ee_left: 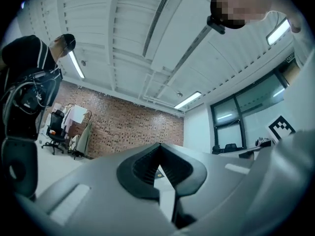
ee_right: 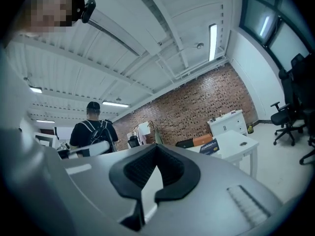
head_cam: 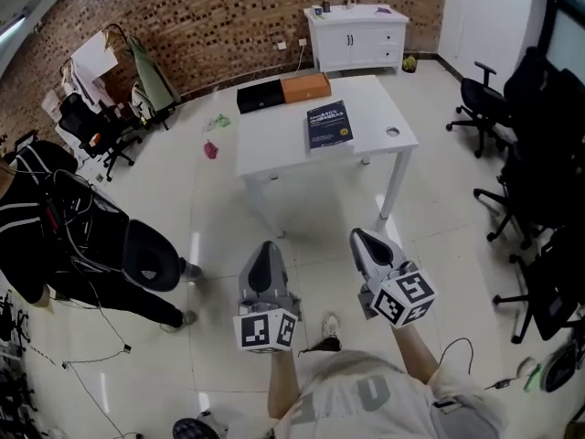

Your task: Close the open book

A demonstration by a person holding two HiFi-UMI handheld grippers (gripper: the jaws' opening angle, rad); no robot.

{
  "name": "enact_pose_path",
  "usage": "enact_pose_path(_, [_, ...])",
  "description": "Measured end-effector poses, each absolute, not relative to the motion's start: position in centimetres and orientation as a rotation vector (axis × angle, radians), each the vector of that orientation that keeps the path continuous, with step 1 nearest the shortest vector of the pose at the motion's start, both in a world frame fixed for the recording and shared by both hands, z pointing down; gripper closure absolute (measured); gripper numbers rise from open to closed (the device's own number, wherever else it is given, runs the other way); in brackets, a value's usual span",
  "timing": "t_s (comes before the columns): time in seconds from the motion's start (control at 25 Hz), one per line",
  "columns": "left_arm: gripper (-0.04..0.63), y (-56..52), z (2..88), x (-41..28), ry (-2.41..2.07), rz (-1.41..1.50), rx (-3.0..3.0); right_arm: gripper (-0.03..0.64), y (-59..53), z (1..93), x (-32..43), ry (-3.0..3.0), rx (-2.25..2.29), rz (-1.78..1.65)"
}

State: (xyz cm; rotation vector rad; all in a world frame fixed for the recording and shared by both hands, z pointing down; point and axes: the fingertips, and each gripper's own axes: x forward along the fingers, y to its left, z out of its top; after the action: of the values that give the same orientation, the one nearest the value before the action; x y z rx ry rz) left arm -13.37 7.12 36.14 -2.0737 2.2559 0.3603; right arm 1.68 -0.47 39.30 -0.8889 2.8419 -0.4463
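Nearest me, my left gripper (head_cam: 267, 248) and right gripper (head_cam: 363, 238) are held side by side over the floor (head_cam: 315, 222), both pointing to 12 o'clock. Each has its jaws together at the tips, with nothing between them. At 9 o'clock a person (head_cam: 41, 213) in black stands by an office chair (head_cam: 151, 256). At 3 o'clock black chairs (head_cam: 535, 144) are grouped. Further out at 12 o'clock stands a white table (head_cam: 274, 144). The book (head_cam: 329, 123) lies on it closed, dark blue cover up, well apart from both grippers. Beyond it, at the table's far edge, a black box (head_cam: 260, 96) and an orange box (head_cam: 305, 87) lie side by side. A white cabinet (head_cam: 356, 37) stands against the brick wall (head_cam: 228, 16).
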Motion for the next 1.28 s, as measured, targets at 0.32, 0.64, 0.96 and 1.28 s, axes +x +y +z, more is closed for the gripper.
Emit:
enact_pose_path(0.32, [0.578, 20.8, 40.4, -4.8, 2.3, 0.324, -2.139, 0.612, 14.4, 42.5, 9.8, 2.86, -0.931, -0.46])
enact_pose_path(0.64, [0.578, 24.5, 37.1, -0.4, 2.188, 0.338, -2.173, 0.614, 19.6, 41.2, 13.4, 2.834, -0.951, -0.444])
enact_pose_path(0.96, [0.578, 24.9, 37.8, 0.5, 2.166, 0.336, -2.235, 0.614, 21.0, 41.0, 14.0, 2.839, -0.975, -0.455])
enact_pose_path(1.28, [0.578, 25.1, 38.8, -1.4, 2.202, 0.362, -2.232, 0.614, 21.4, 41.3, 11.8, 2.855, -0.944, -0.445])
